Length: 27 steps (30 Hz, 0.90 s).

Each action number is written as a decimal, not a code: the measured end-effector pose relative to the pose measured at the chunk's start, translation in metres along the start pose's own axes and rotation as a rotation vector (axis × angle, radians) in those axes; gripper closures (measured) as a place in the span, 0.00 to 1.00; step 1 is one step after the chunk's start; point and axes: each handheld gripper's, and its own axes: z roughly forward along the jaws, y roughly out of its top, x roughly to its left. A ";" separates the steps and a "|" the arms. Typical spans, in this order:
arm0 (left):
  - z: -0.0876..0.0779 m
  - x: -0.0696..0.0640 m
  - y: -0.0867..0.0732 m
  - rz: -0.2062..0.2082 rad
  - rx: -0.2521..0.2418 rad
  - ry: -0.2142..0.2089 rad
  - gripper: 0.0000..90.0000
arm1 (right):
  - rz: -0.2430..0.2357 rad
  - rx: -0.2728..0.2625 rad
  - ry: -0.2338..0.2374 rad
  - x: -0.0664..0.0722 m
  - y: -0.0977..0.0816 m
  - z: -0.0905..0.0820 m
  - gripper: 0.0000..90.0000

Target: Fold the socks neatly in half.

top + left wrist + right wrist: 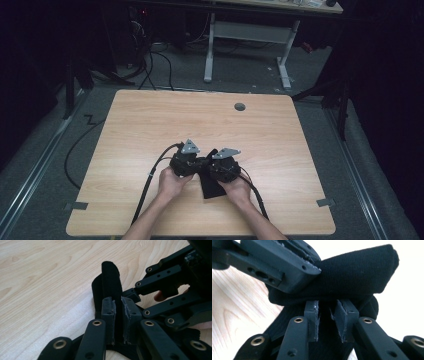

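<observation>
Pinching a fold of the black cloth (pixel 111 280), the left claw (pixel 118 315) has its pads pressed on the fabric. Beside it, the right claw (pixel 329 317) stands slightly parted around the same cloth, though whether its pads actually grip is hard to tell. That cloth lies on the wooden table (pixel 150 125), near its front edge, between both hands.

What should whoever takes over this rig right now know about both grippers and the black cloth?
Left gripper: shut on a raised fold of the black cloth.
Right gripper: cloth between its pads, gap visible on one side; grip not certain.
Cloth: near edge of the wooden table, bunched between both grippers, partly lifted.
Done: cloth picked up at two points.
Left: probably folding or straightening it, then laying it flat; confirm the right grip first.
</observation>
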 end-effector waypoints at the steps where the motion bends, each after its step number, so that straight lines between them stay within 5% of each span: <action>1: 0.000 0.000 -0.002 0.005 0.004 0.003 0.91 | -0.004 0.005 -0.001 0.000 0.000 -0.001 0.78; 6: 0.003 -0.003 -0.006 0.018 0.028 0.013 0.91 | -0.036 0.027 0.001 0.002 -0.004 -0.009 0.74; 17: 0.014 -0.001 -0.007 0.025 0.042 0.025 0.91 | -0.034 -0.030 0.052 -0.001 -0.029 -0.046 0.71; 27: 0.022 0.016 -0.003 -0.007 0.035 0.038 0.92 | -0.017 -0.035 0.061 0.001 -0.036 -0.044 0.66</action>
